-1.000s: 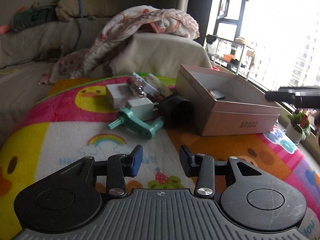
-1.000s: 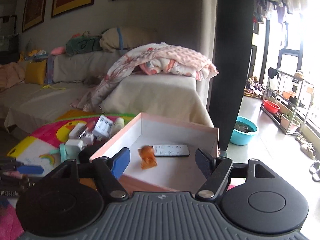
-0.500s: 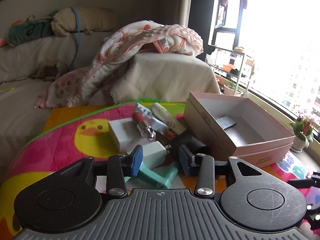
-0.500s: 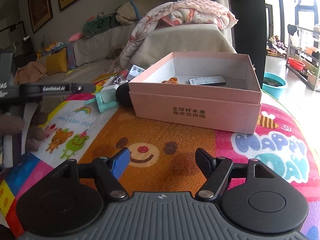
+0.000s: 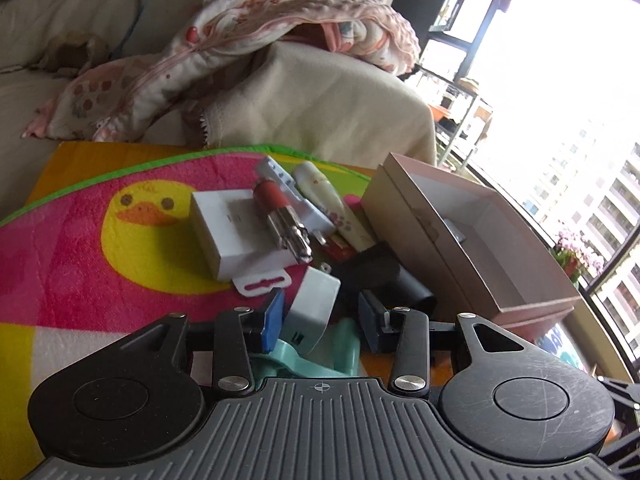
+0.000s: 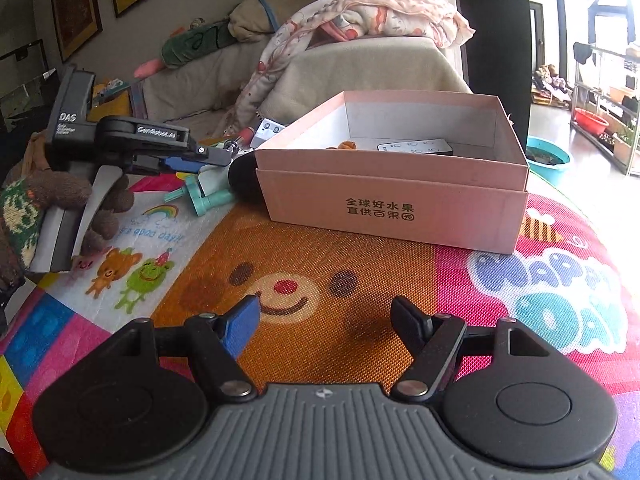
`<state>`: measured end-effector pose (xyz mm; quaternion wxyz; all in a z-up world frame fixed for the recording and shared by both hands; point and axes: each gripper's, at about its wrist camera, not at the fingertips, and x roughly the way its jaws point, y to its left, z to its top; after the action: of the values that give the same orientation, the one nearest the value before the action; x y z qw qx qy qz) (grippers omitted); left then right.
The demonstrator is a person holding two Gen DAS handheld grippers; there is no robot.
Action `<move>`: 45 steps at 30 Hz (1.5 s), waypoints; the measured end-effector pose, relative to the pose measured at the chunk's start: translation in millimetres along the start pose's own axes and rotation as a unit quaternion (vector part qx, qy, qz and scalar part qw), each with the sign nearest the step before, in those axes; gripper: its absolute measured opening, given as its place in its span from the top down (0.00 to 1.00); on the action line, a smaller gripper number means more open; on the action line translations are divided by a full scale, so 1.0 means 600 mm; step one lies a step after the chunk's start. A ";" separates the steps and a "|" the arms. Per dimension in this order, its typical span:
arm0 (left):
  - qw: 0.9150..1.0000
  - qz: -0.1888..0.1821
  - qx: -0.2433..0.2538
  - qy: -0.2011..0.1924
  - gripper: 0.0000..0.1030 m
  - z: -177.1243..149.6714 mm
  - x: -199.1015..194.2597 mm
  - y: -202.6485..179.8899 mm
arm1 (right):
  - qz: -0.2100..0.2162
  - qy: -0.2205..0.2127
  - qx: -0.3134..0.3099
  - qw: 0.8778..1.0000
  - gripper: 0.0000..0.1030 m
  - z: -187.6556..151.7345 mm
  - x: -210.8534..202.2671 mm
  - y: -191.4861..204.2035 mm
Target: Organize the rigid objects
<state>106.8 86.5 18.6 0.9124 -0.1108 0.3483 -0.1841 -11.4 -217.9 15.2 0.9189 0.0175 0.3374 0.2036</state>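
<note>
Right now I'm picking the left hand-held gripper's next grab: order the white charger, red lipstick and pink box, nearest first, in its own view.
1. White charger, between the fingers.
2. Red lipstick, farther back on the white box.
3. Pink box, off right.

The play mat (image 6: pixel 304 280) is a patchwork of pink, orange, yellow and white, printed with a yellow duck (image 5: pixel 148 216), a brown bear face and a rainbow (image 6: pixel 162 212). The box (image 6: pixel 396 208) is pale pink outside with dark lettering, white inside. Beside it lie a white carton (image 5: pixel 236 236), a red-and-silver tube (image 5: pixel 280 216) and a mint-green tool (image 6: pixel 204 198).
</note>
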 end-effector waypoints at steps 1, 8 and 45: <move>1.000 -0.002 0.012 0.005 0.57 -0.007 -0.004 -0.007 | 0.000 0.001 0.000 1.000 0.29 0.000 0.000 0.000; 0.995 -0.006 0.086 0.041 0.55 -0.063 -0.038 -0.061 | -0.008 0.003 -0.008 1.000 0.29 -0.001 0.002 0.007; 0.991 0.111 0.067 -0.035 0.77 -0.032 0.006 -0.054 | -0.015 0.003 -0.014 1.000 0.26 -0.003 0.004 0.009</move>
<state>87.8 54.0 12.9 0.9442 -0.0163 0.3131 -0.1010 -12.9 -211.9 13.0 0.9210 -0.0008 0.3375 0.1944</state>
